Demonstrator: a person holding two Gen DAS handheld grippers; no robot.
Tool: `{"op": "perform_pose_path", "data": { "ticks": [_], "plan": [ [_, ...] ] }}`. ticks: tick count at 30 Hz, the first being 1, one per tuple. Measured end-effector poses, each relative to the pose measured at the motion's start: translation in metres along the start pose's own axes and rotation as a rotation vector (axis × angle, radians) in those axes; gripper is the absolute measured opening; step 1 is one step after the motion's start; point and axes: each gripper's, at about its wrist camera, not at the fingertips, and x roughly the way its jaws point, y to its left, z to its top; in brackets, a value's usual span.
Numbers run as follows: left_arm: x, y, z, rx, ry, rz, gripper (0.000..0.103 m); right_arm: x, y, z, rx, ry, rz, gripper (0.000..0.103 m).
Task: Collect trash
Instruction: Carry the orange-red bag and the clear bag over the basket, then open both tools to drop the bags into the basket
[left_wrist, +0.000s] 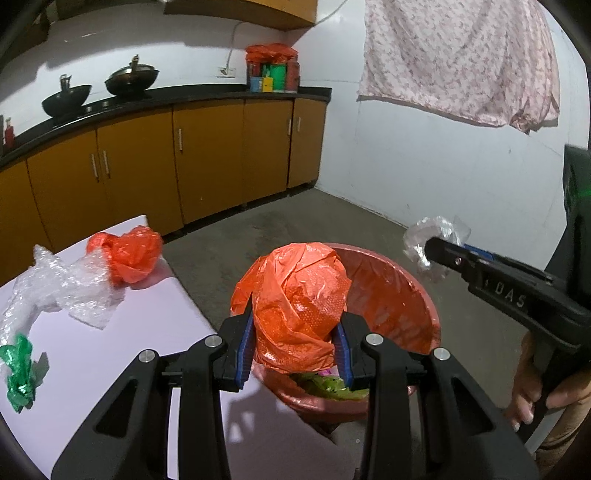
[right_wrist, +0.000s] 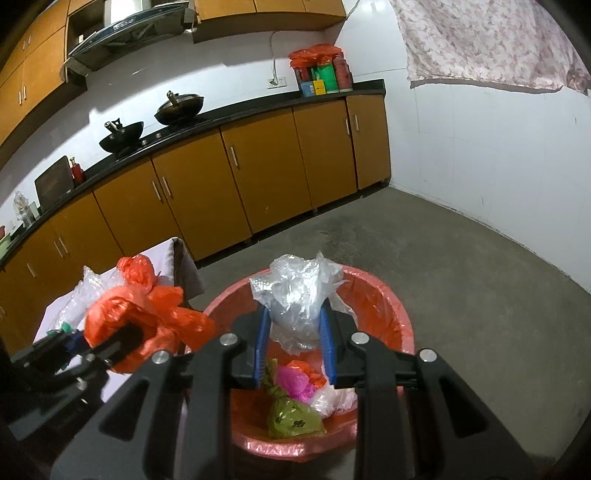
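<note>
Presently, the left gripper (left_wrist: 297, 334) is clamped on a crumpled orange plastic bag (left_wrist: 299, 295), its blue-padded fingers (left_wrist: 245, 341) pressed against both sides of the bundle, which is held above the near rim of the red bin (left_wrist: 402, 291). The right gripper (right_wrist: 293, 330) is closed on a wad of clear plastic film (right_wrist: 299, 291), held over the bin's opening; in the left wrist view the same wad appears beyond the bin's right edge. The bin stands on the grey floor (right_wrist: 461, 266) just beside the white worktop (left_wrist: 110, 354) and carries a pink liner (right_wrist: 391, 306). Inside it lie an olive-green bag (right_wrist: 291, 419), a magenta bag (right_wrist: 293, 380) and pale plastic scraps (right_wrist: 334, 397). On the worktop rest a second orange bag (left_wrist: 129, 254), touching a sheet of bubble wrap (left_wrist: 62, 284), and a green foil scrap (left_wrist: 20, 373) near the left edge. A person's hand (left_wrist: 532, 387) grips the right tool's handle.
</note>
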Motion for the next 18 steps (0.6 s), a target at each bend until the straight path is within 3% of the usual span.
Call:
{"op": "perform_pose_path", "data": {
  "ticks": [15,18],
  "plan": [
    [0.034,-0.013,0.003,0.018,0.043,-0.023,0.037,0.020,-0.011,0.011,0.018,0.004,0.007,0.025],
    [0.038,-0.015,0.003,0.016,0.049,-0.023,0.039,0.025,-0.012,0.013,0.023,0.008,0.017,0.029]
  ]
}}
